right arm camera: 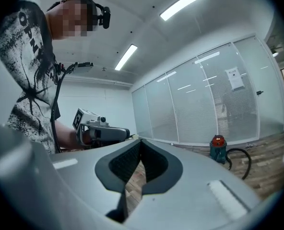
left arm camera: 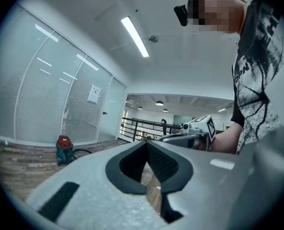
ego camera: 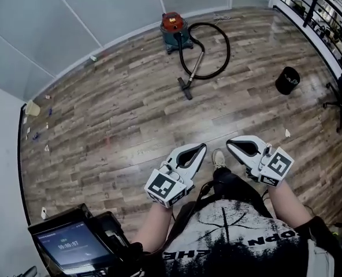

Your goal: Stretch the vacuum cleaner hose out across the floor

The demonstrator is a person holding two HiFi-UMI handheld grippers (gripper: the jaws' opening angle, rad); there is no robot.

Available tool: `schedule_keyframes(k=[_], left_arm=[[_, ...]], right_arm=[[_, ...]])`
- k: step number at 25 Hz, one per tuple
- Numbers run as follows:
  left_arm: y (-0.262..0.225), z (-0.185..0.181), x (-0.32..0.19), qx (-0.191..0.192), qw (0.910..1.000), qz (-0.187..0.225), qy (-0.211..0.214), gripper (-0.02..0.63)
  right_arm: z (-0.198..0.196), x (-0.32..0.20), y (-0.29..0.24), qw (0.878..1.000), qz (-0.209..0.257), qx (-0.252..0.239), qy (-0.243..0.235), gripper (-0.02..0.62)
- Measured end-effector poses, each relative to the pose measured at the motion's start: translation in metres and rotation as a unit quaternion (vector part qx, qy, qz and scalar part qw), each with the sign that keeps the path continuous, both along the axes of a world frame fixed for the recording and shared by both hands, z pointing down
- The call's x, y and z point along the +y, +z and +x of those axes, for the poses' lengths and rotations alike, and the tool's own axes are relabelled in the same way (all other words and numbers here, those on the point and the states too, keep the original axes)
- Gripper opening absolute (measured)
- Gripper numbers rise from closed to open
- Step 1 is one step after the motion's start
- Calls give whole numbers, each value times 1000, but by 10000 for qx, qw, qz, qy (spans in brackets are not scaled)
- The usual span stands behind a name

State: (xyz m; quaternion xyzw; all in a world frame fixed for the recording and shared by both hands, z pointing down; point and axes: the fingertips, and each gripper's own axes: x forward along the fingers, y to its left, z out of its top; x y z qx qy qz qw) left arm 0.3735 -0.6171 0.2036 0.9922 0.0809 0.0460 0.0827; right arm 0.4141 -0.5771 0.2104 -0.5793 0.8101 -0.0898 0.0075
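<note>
Head view: camera on the person's head, facing steeply down at the wooden floor [ego camera: 130, 114]; left gripper [ego camera: 201, 148] and right gripper [ego camera: 230, 142] close at 6 o'clock, vacuum cleaner [ego camera: 173, 27] distant at 12 o'clock. Gripper views: each camera sits just behind its own jaws, facing level above the floor. All three views share the vacuum cleaner; each gripper view also catches the other gripper.

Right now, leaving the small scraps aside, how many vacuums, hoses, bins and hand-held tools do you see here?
Vacuum cleaner: 1
Hose: 1
Black bin: 1
Grippers: 2, left gripper and right gripper
Total: 5
</note>
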Motion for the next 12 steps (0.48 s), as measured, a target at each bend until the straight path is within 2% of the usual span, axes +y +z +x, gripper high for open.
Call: schedule_keyframes(k=[3,6,12], left_arm=[[-9,35,-28,-67,9997,132,-178,3],[-18,77,-55,34,9992,239,-329,3],[-25,158,-101,-47,9977,398,-547,3]], right_arm=[[28,-29,0,9994,-28,122,-325,8],[64,-58,-6,9979,42,222,-600,8],[149,-113,-20,9954,155,270,-903,8]])
